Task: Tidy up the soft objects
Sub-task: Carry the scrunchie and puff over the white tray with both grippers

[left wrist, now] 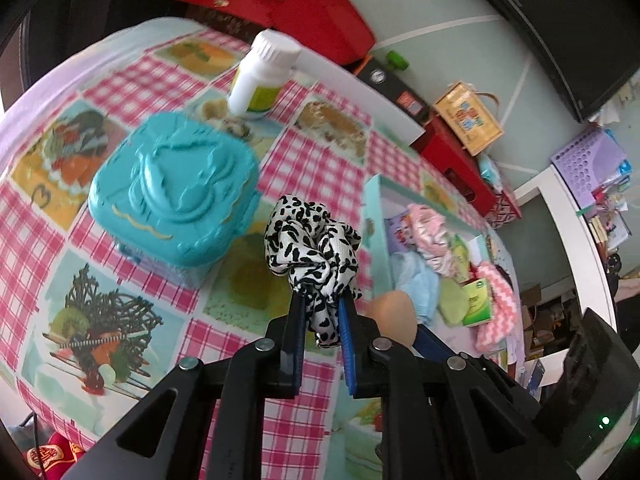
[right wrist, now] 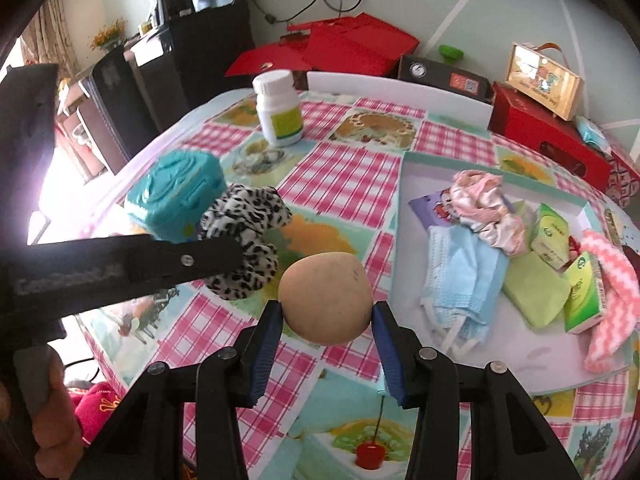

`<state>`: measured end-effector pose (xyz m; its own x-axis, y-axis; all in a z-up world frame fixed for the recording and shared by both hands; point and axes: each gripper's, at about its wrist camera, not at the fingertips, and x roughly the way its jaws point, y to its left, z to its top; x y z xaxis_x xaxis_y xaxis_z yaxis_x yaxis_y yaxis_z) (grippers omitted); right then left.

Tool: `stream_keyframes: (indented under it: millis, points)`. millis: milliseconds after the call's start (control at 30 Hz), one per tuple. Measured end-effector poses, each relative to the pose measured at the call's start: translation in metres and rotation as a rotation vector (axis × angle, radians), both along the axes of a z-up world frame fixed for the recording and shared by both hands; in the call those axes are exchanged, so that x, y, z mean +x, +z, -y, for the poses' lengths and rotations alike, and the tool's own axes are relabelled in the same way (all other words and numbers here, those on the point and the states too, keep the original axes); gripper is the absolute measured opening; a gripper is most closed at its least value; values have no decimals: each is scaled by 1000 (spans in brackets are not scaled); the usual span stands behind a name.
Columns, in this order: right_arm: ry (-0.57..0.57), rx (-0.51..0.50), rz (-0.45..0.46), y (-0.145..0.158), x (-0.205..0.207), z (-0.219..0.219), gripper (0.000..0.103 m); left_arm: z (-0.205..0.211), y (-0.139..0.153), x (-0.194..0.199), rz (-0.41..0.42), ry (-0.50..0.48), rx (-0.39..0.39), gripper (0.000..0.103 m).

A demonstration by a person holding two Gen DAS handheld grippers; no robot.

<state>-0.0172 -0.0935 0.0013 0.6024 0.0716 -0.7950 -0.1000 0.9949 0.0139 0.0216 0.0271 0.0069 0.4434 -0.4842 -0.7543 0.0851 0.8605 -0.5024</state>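
Your left gripper [left wrist: 320, 304] clenched black-and-white spotted fabric scrunchie [left wrist: 312, 248] | right gripper [right wrist: 326, 312] grasped tan egg-shaped squishy ball [right wrist: 326, 298] | you needed firm carries over white shallow tray [right wrist: 412, 208].

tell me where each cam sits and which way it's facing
Left wrist: sits on the left gripper, looking down along its fingers at the black-and-white scrunchie they pinch above the checked tablecloth.
Right wrist: sits on the right gripper, looking down at the tan sponge it holds; the left gripper crosses its view.
Shared: scrunchie, sponge, teal box, white bottle, tray.
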Motion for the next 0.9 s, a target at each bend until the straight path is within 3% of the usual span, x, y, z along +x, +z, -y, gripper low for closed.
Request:
stream_keyframes:
  millis: [267,600,900]
  points:
    - [-59,2,59,15,-1,17,49,16,26,-4,68,-41,9,16]
    - [-257,-50,112,27,-10,78,49,63,60,2,164,-136,24,16]
    - [-397,-36,67,17,-15,130,49,118,31,3,114,-276,36,16]
